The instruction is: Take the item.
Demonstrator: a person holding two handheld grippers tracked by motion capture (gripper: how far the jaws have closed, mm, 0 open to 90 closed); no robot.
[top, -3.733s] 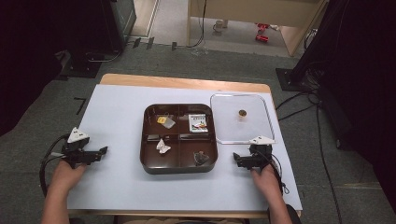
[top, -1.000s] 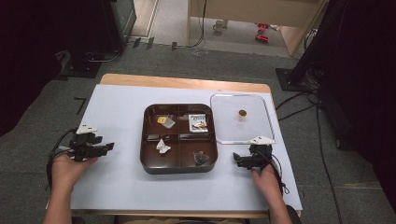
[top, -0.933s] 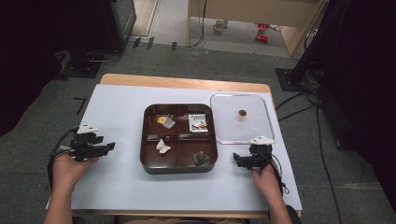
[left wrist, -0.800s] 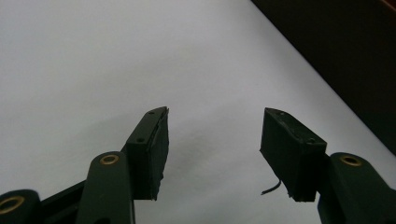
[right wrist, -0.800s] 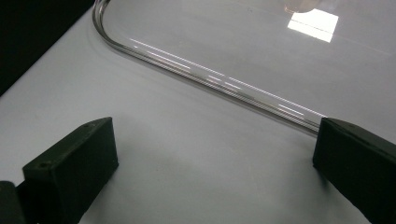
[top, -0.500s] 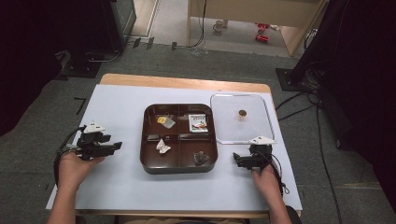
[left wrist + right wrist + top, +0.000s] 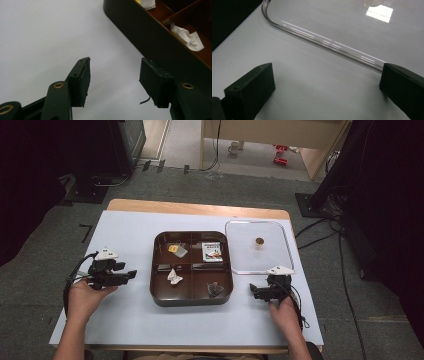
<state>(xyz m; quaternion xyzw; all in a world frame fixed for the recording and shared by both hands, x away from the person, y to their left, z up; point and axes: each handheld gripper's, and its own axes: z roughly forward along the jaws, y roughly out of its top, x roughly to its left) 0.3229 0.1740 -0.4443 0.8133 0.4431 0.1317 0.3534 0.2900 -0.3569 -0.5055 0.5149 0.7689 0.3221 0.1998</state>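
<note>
Grippers both spread and empty, nothing picked up yet.
White table cover [image 7: 125, 235] carries the brown four-part tray [image 7: 192, 298] mid-table, clear lid [image 7: 245, 260] off just beside it; left gripper [image 7: 113, 80] near the tray's wall, right gripper [image 7: 327, 87] near the lid's edge; wrappers, a white scrap [image 7: 174, 277] sit in the compartments, lidding seemingly left.

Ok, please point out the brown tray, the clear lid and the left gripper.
brown tray [image 7: 191, 299], high view, near rim.
clear lid [image 7: 245, 257], high view, flat clear part.
left gripper [image 7: 113, 75], left gripper view, midway between its open fingertips.
</note>
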